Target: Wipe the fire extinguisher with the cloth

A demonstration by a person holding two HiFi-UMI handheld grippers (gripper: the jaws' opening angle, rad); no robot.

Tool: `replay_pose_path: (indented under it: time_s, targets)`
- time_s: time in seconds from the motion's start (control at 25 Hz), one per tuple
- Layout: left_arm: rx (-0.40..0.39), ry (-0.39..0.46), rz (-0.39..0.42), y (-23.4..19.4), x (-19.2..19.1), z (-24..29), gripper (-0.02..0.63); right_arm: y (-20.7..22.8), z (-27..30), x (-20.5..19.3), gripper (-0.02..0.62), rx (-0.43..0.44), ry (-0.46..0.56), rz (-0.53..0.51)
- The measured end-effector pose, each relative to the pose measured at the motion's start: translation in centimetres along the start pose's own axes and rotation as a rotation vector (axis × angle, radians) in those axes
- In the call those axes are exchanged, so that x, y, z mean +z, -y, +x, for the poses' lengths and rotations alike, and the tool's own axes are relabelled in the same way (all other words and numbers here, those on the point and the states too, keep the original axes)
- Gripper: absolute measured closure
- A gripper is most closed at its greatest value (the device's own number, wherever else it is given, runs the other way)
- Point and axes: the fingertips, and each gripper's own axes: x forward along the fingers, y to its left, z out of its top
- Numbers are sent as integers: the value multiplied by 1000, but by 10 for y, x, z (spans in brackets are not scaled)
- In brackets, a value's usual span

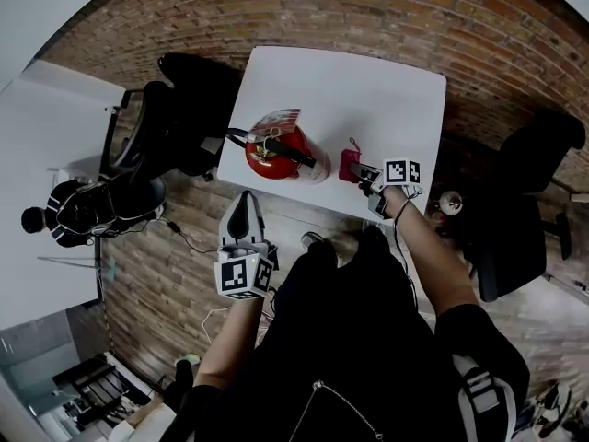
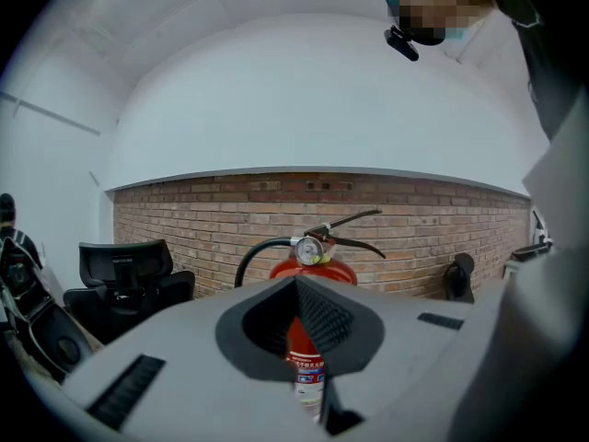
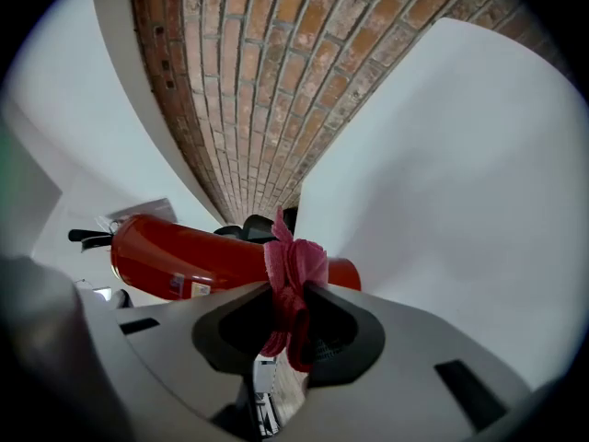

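A white table [image 1: 368,99] stands against a brick wall [image 1: 368,7]. The fire extinguisher [image 1: 276,155] stands upright near the table's front edge, its lever pointing right. Your left gripper [image 1: 244,198] is pressed together and empty; your right gripper [image 1: 362,175] pinches the pink cloth [image 1: 350,166] beside the extinguisher.

The fire extinguisher [image 1: 274,153] stands on the bench [image 1: 368,90], near its front edge. The cloth [image 1: 349,166] is just right of it — in the right hand-held gripper [image 1: 368,177]. The left hand-held gripper [image 1: 243,221] is before the bench — off it.
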Motion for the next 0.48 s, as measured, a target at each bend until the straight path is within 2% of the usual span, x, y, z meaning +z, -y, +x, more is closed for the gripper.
replay_pose_path:
  time_s: [0.2, 0.48]
  targets:
    - [-3, -16, 8, -10, -5, -2, 575, 40, 17, -18, 495, -56, -21, 38]
    - [11, -52, 17, -25, -16, -5, 575, 72, 46, -25, 495, -113, -51, 46]
